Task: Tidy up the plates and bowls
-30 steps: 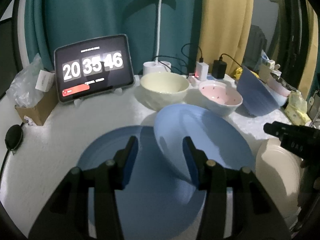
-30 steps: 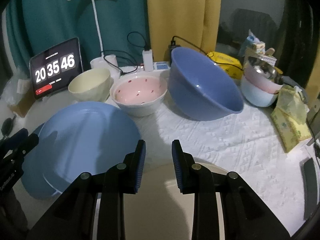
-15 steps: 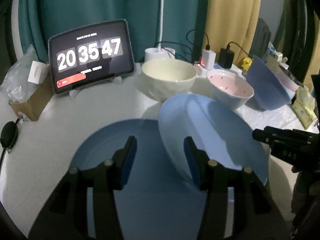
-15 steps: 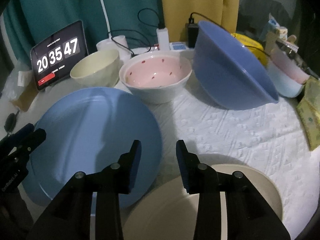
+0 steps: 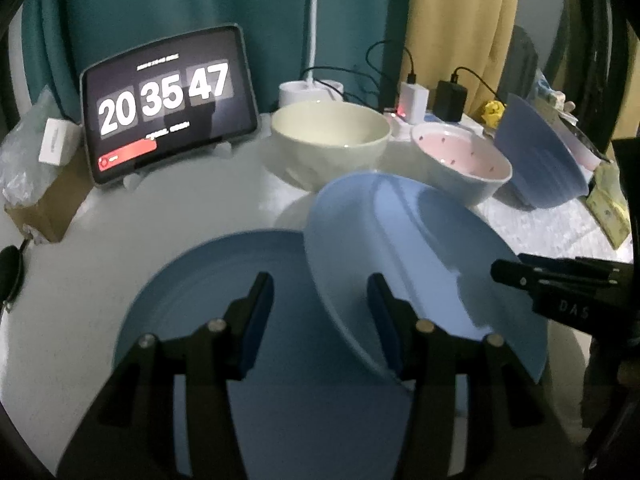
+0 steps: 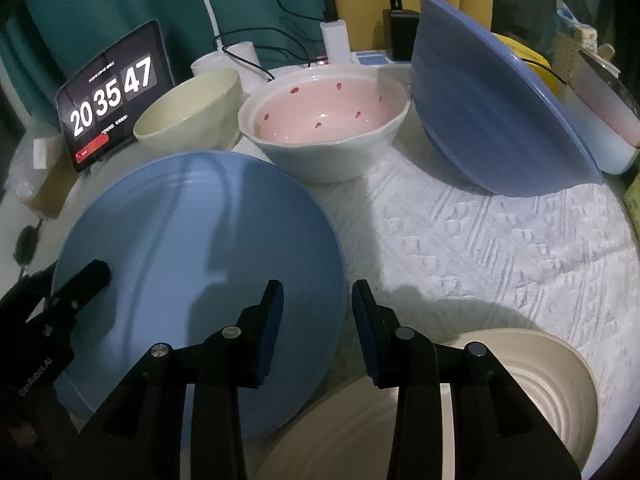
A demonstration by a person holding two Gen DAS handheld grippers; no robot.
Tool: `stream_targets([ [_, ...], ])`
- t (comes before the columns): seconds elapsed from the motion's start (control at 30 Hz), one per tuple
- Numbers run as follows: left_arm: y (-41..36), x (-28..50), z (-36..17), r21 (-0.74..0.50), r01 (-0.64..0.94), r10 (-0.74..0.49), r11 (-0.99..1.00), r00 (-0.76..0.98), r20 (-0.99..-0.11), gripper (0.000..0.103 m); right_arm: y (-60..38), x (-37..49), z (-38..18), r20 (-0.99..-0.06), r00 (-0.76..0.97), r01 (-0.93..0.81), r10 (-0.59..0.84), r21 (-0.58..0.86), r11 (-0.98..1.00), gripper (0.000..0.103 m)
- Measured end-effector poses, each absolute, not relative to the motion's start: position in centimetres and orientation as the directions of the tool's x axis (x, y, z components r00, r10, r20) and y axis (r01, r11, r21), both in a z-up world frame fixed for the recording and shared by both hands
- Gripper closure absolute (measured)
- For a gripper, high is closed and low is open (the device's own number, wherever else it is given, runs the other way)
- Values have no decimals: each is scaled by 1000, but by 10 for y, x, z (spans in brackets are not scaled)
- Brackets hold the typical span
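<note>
A light blue plate (image 5: pixel 420 248) lies tilted, its left side resting on a darker blue plate (image 5: pixel 192 308) that sits flat on the table. My left gripper (image 5: pixel 320 312) is open over both; the tilted plate's left rim runs between its fingers, close to the right pad. My right gripper (image 6: pixel 318 320) is open too, with the same plate's (image 6: pixel 192 240) right rim in the gap between its pads. A cream plate (image 6: pixel 540 392) lies under the right gripper. Neither pair of pads visibly presses on the rim.
Behind the plates stand a cream bowl (image 6: pixel 188 120), a pink-lined bowl (image 6: pixel 324 120) and a big blue bowl (image 6: pixel 488 100) tipped on its side. More stacked bowls (image 6: pixel 600 120) sit far right. A tablet clock (image 5: pixel 168 100), chargers and cables line the back. A white textured cloth (image 6: pixel 480 240) covers the table.
Both grippers have sunk closer to the plates. The right gripper has shifted from over the cream plate toward the blue plate's rim, and its jaws stand a little wider.
</note>
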State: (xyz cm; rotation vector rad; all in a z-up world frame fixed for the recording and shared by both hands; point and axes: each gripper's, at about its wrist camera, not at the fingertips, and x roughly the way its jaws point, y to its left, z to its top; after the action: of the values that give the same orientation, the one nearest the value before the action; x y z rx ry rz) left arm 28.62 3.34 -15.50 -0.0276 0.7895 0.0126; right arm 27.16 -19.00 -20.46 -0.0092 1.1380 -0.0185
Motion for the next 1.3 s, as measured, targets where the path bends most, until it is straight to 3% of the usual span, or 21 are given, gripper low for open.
stream_targets([
  [0.2,28,281,-152,-37,12,-35,999,713,-701,54,-186,269,-202,-902,431,-1,-38,-43,999,80],
  [0.4,31,277,-151,-38,-1,-26,999,715,-699,56,-183,264,-196,-893,447,-14,-49,-62,998,87],
  [1.3,21,235,-124,-31,34,-46,999,764,-644,56,-176,220,-154,-837,542,-4,-77,-95,995,87],
])
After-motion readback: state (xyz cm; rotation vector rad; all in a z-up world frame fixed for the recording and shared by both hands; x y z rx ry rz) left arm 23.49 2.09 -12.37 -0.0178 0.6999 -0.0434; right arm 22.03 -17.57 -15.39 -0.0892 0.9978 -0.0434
